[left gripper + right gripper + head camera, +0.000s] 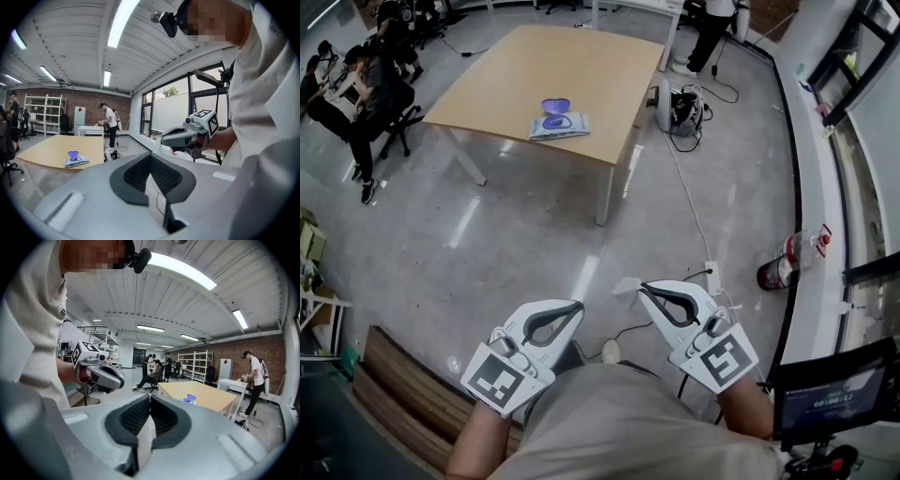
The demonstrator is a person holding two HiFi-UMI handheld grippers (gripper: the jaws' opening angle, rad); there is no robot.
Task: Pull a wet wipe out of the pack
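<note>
The wet wipe pack (pixel 560 125) lies near the front edge of a light wooden table (pixel 506 80), its purple lid flipped up; it also shows small as the pack (pixel 75 160) and the pack (pixel 190 399). Both grippers are held close to my body, far from the table. My right gripper (pixel 642 287) is shut on a white wipe (pixel 627 286), which hangs between the jaws as a white sheet (pixel 145 439). My left gripper (pixel 578 306) is shut with nothing in it, its jaws meeting at the tip (pixel 151 153).
Grey floor lies between me and the table. A red-labelled bottle (pixel 787 262) and a power strip with cables (pixel 712 277) lie at the right. Seated people (pixel 366 84) are at the far left, a wooden platform (pixel 403 384) at lower left, a screen (pixel 834 394) at lower right.
</note>
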